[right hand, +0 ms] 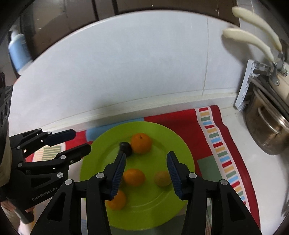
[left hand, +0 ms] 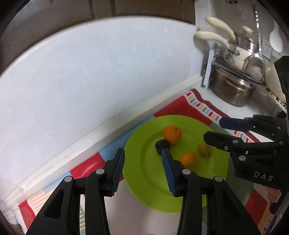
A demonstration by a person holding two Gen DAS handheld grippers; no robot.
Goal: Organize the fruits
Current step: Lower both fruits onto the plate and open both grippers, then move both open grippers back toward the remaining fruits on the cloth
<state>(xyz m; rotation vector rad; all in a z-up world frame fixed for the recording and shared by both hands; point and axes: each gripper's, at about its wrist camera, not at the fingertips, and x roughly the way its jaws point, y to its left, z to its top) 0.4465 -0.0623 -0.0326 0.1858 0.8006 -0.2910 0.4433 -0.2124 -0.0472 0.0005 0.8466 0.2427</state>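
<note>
We are looking at a home kitchen. A white tiled wall [right hand: 126, 68] meets a white countertop [left hand: 213, 106] along a caulked edge. At the right, steel pots [left hand: 233, 90] and a cream pan with pale handles [right hand: 252, 41] are stacked on a drying rack [right hand: 247, 85], and a ladle [left hand: 258, 36] hangs by a wall socket [left hand: 267, 48]. A blue pump bottle [right hand: 18, 52] stands at the far left, below dark cabinets [right hand: 72, 12].
</note>
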